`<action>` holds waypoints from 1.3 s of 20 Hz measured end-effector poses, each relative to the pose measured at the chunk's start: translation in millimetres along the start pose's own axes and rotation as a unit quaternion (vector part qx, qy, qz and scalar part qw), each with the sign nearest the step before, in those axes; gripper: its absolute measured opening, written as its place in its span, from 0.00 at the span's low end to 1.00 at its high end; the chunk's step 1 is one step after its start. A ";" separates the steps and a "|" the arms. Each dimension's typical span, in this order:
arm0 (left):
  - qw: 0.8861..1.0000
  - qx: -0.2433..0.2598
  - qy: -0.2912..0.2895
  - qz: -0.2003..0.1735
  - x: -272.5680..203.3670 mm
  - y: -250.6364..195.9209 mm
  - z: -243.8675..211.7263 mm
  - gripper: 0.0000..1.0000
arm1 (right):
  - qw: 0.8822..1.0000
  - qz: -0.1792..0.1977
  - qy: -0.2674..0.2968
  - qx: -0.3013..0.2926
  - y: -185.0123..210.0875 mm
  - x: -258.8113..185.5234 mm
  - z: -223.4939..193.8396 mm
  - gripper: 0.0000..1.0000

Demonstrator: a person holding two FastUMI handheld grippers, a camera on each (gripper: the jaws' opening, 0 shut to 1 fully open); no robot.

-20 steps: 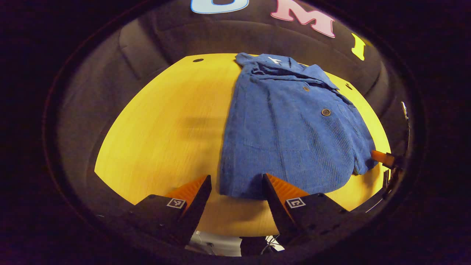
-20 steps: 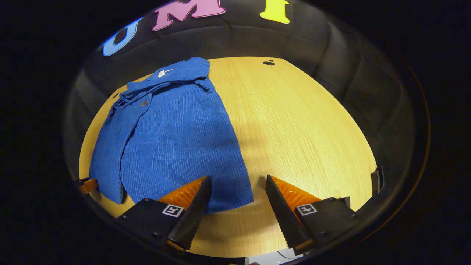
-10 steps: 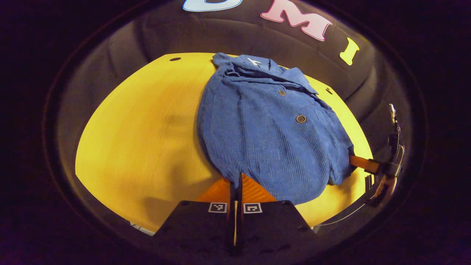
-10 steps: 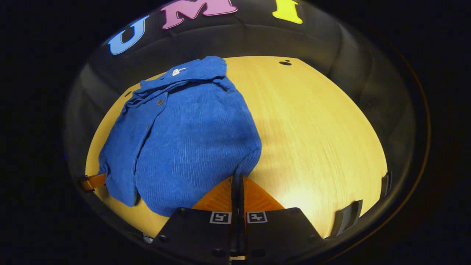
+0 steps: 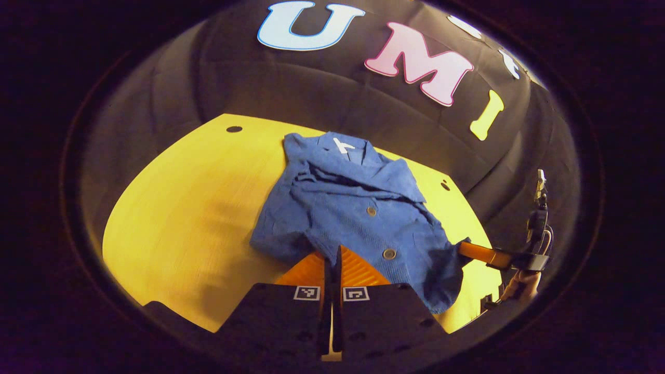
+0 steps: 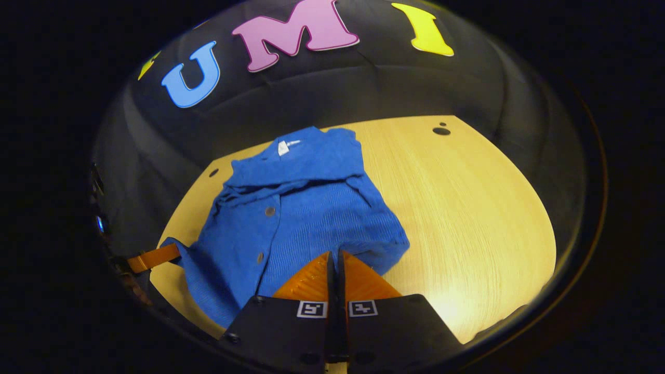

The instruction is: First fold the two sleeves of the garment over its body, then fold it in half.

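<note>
Jacket: a blue ribbed jacket point(image 5: 358, 218) lies on the wooden tabletop point(image 5: 182, 218); its collar with a small white tag points to the far wall, its hem is at the near side and is raised off the wood; the sleeves lie over the body; two buttons show on the front.

Left gripper: in the left gripper view the left gripper point(image 5: 333, 254) has its jaws pressed together with almost no gap; they pinch the near hem of the jacket at its left corner; the cloth rises from the tabletop up to the tips.

Right gripper: in the right gripper view the right gripper point(image 6: 335, 257) has its jaws closed the same way on the near hem at the other corner; the cloth bunches just behind the tips; in the left gripper view this gripper shows far at the right edge, one finger point(image 5: 480, 254) going into the jacket's corner, with a hand point(image 5: 519, 284) behind it.

Edges: the jacket sits toward the far edge of the tabletop, its collar close to the black wall; a small dark hole point(image 6: 440, 131) is in the wood near the far corner, apart from the cloth.

Open room: bare wood lies wide to the left of the jacket in the left gripper view; bare wood also lies wide to the right of it in the right gripper view.
</note>
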State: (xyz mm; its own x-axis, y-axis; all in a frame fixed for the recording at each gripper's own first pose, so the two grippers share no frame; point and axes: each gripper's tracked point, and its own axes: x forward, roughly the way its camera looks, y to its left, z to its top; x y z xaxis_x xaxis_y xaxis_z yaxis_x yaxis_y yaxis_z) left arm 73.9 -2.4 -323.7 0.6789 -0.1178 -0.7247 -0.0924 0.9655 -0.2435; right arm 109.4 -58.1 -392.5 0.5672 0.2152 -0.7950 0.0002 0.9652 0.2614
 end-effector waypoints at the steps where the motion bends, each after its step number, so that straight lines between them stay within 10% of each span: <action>1: 1.000 0.001 -0.015 -0.001 5.2 -1.4 19.8 0.00 | 1.000 0.004 -0.016 -0.001 2.0 8.6 19.7 0.01; 9: 0.989 0.009 -0.144 0.040 71.6 12.6 165.3 0.00 | 0.992 0.029 -0.125 0.006 8.5 79.5 172.6 0.01; 14: 0.962 0.027 -0.262 0.070 131.9 35.8 274.7 0.00 | 0.980 0.027 -0.195 0.011 0.5 136.1 270.5 0.01; 21: 0.950 -0.063 -0.286 0.110 254.7 102.5 289.4 0.00 | 0.973 -0.015 -0.228 -0.026 -21.7 245.0 305.6 0.00; 23: 0.954 -0.088 -0.269 0.102 280.1 108.2 274.4 0.22 | 0.978 -0.029 -0.204 -0.043 -28.2 266.0 283.7 0.11; 25: 0.960 -0.081 -0.237 0.121 284.9 109.8 255.3 0.86 | 0.978 -0.045 -0.189 -0.070 -33.7 262.0 270.4 0.68; 26: 0.967 -0.065 -0.213 0.127 281.9 104.4 250.1 0.82 | 0.976 -0.047 -0.199 -0.073 -32.5 256.4 266.7 0.97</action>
State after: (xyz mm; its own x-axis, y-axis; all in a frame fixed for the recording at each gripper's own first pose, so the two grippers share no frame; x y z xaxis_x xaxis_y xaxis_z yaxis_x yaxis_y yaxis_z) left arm 437.8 123.3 -392.3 0.8581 0.2527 -0.4471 -0.3676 0.9102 -0.1910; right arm 474.5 -73.9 -458.8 0.8456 0.0775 -0.5282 -0.0331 0.9951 0.0931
